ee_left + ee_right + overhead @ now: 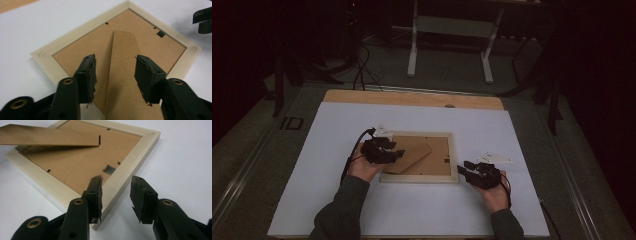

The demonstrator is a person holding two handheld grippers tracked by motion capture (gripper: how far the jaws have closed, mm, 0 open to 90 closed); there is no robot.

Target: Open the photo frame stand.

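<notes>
A pale wooden picture frame point(453, 160) lies face down on the white sheet, its brown backing board point(82, 45) up. A brown stand flap point(412, 156) lifts off the backing, raised at its left end. My left gripper point(393, 151) is open over the frame's left edge; in the left gripper view its jaws straddle the stand flap point(121, 75) without touching it. My right gripper point(465, 168) is open at the frame's lower right corner point(113, 186), with the frame's side rail between its jaws. The flap point(50, 136) hovers above the backing in the right gripper view.
A white sheet point(362, 210) covers a wooden table point(412, 97). A small metal hanger clip point(109, 169) sits on the backing near the right gripper. Dark floor, cables and a white stand point(452, 30) lie beyond the table's far edge.
</notes>
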